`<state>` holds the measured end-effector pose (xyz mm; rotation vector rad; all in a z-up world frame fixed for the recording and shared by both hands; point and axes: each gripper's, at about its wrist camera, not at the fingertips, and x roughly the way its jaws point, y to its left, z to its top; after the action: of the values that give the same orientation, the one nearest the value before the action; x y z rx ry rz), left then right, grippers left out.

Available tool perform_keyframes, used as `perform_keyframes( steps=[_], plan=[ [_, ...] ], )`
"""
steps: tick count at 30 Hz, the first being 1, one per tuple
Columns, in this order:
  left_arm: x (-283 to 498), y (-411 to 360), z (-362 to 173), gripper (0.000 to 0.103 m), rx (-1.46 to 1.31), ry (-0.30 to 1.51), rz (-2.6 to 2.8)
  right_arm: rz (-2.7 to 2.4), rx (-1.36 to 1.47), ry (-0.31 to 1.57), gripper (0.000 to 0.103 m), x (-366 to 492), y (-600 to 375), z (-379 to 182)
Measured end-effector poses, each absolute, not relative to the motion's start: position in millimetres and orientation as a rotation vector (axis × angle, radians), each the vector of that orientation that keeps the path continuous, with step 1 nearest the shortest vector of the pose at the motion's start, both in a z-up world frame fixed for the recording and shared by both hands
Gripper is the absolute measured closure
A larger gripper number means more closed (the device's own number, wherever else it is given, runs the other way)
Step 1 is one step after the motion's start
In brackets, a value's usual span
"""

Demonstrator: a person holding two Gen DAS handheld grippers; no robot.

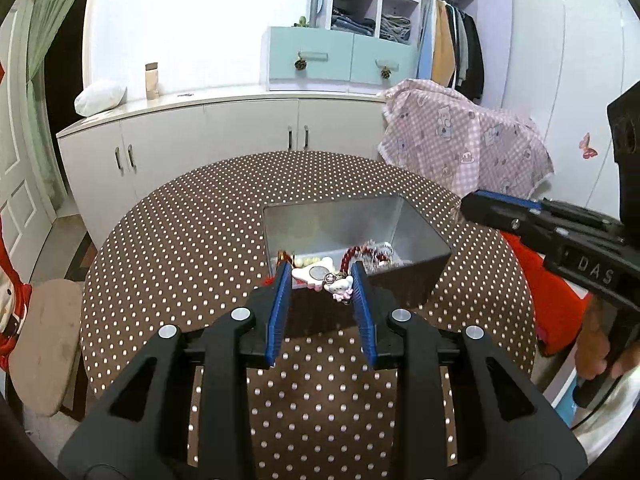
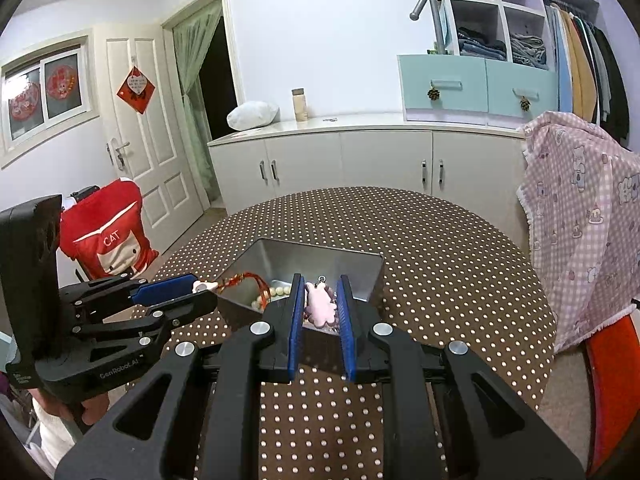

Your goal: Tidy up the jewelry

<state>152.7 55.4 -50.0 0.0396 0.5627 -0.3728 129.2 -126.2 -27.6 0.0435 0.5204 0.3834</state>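
Note:
A metal box (image 1: 416,232) stands on the polka-dot table (image 1: 200,240) and holds beads, a red bracelet (image 1: 350,255) and other jewelry. My left gripper (image 1: 320,276) is at the box's near edge, shut on a white and pink charm keychain (image 1: 320,274). My right gripper (image 2: 319,296) holds a pink bear-shaped charm (image 2: 320,304) between its blue pads over the box (image 2: 360,272). A red cord piece (image 2: 244,280) and cream beads (image 2: 280,291) lie inside. The left gripper also shows in the right wrist view (image 2: 188,288).
White cabinets (image 1: 240,128) stand behind the table. A chair draped with pink checked cloth (image 1: 460,140) is at the far right, a wooden stool (image 1: 44,344) at the left, a red-covered chair (image 2: 108,236) beyond it.

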Motion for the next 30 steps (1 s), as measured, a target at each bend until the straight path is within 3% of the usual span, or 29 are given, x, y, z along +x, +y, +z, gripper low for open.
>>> perform_keyframes(
  steps=[10, 11, 12, 13, 17, 21, 30],
  plan=[
    [162, 47, -48, 0.071, 0.065, 0.527, -0.376, 0.415, 0.043, 0.548, 0.088, 147, -119, -31],
    [162, 47, -48, 0.069, 0.065, 0.523, -0.375, 0.413, 0.044, 0.549, 0.086, 149, -119, -31],
    [163, 48, -48, 0.054, 0.062, 0.524, -0.375, 0.41, 0.047, 0.55, 0.083, 149, -120, -31],
    [164, 48, -48, 0.048, 0.056, 0.52, -0.373, 0.402, 0.052, 0.553, 0.081, 150, -122, -31],
    [165, 52, -49, 0.048, 0.047, 0.519, -0.365, 0.373, 0.066, 0.555, 0.073, 149, -130, -32],
    [166, 55, -51, 0.048, 0.04, 0.533, -0.349, 0.34, 0.085, 0.574, 0.057, 139, -141, -41],
    [165, 66, -61, 0.045, -0.003, 0.576, -0.311, 0.344, 0.049, 0.727, 0.056, 115, -134, -93]
  ],
)
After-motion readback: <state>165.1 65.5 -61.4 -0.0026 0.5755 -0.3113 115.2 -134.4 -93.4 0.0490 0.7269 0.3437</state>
